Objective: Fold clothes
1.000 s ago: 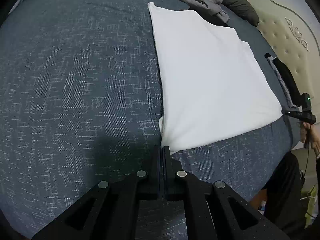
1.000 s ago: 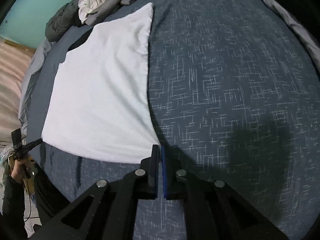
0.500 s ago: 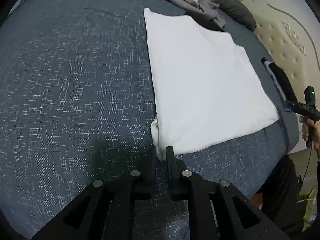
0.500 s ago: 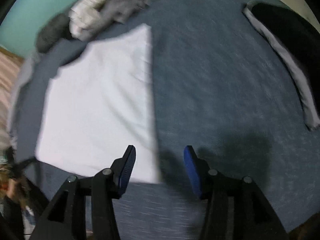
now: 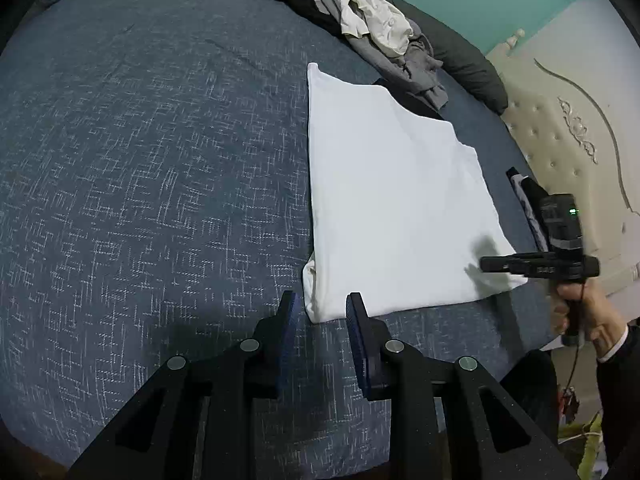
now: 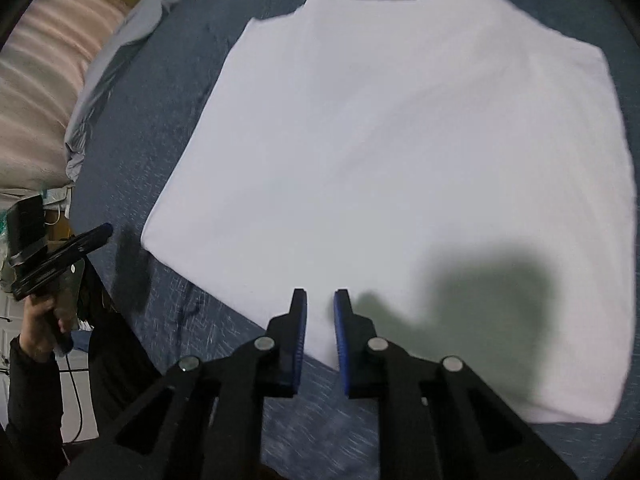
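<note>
My left hand-held gripper [image 5: 320, 312] has let go of the white shirt's [image 5: 392, 196] near corner; its jaws are opening w/ the corner just ahead, not pinched. My right hand-held gripper [image 6: 320, 316] has swung from the shirt's side edge to over its near hem, jaws closing, still apart, not gripping. The shirt lies flat, folded, on the blue bed [image 5: 140, 160].

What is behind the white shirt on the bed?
Behind the white shirt lies a pile of crumpled clothes and a dark pillow. What lies under the pile is hidden.
</note>
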{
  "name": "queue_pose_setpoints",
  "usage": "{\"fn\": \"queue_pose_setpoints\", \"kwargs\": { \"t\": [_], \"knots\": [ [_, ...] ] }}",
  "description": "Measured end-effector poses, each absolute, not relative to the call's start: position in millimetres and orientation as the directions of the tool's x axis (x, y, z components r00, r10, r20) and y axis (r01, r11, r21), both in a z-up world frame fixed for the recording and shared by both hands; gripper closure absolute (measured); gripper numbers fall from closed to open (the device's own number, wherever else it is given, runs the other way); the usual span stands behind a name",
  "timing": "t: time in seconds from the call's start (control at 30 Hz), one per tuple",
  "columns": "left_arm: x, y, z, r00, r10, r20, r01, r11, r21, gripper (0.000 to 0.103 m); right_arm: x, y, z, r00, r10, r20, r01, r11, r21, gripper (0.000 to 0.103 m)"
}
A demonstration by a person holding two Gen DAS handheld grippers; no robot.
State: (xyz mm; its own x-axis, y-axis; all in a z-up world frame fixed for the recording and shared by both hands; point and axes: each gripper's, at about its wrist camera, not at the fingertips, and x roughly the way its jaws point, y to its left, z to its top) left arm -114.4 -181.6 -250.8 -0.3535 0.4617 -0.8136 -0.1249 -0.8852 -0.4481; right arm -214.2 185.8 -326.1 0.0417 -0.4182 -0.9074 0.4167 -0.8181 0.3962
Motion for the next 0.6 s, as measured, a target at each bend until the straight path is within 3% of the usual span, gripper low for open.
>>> {"fn": "queue_pose_setpoints", "kwargs": {
  "t": [0.33, 0.47, 0.6],
  "knots": [
    [-111, -184, -260, -0.347, 0.478, -0.807, -0.089, -0.873, -0.48, 0.073, -194, 189, -352, 0.09, -0.332, -0.939, 0.434, -0.836, 0.337, 0.091],
    [-114, -177, -262, -0.337, 0.491, -0.803, -0.08, -0.865, -0.495, 0.062, -181, 190, -350, 0.116, -0.306, -0.945, 0.471, -0.821, 0.323, 0.091],
    [-116, -167, -263, -0.32, 0.511, -0.798, -0.075, -0.853, -0.516, 0.062, -178, 202, -341, 0.126, -0.333, -0.934, 0.468, -0.81, 0.352, 0.091]
  ]
}}
